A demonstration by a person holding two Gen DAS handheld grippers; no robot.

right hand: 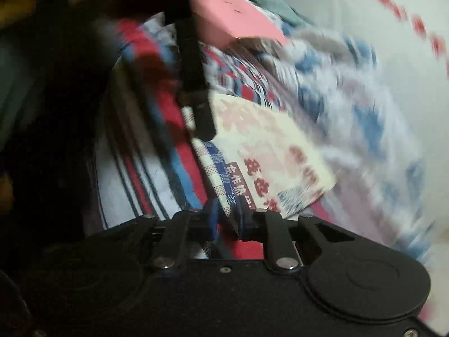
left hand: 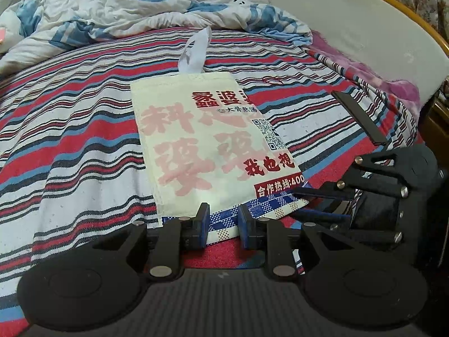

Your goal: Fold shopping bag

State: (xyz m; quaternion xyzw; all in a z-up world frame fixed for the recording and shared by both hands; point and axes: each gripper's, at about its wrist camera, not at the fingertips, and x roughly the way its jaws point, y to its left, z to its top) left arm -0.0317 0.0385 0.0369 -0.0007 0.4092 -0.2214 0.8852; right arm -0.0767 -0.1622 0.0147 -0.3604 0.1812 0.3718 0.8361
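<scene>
Although the striped bedsheet (left hand: 84, 129) under everything is soft and gives way, the shopping bag (left hand: 207, 140) lies fairly flat on it, reaching away from both sets of fingers, already doubled lengthwise into a narrow panel with its white handle loop (left hand: 196, 50) standing up at the far end, well beyond any fingertip. A rumpled blue-and-white quilt (left hand: 126, 8) is heaped past the handle. The bag looks like thin non-woven cloth: light, limp, likely to keep a crease only weakly and to slide over the sheet when pulled, so a hold at an edge or corner should serve better than one in the middle of the panel. The left gripper (left hand: 223, 220) sits at the near, checked bottom hem (left hand: 221, 221); its blue pads (left hand: 204, 219) stand a little apart with the hem lying between them, and I cannot tell that either pad presses the cloth, so I read it as a loose straddle, not a pinch. The right gripper (right hand: 226, 216) comes in from the side at the bag's near right corner; its own view is badly smeared, and the left view shows its fingers (left hand: 322, 216) narrowly parted around the corner's edge, contact unclear. Judgement: both near corners are the sensible holds, lifting the hem together and carrying it towards the handle end, with the layers likely to slip apart if only one side is taken.
</scene>
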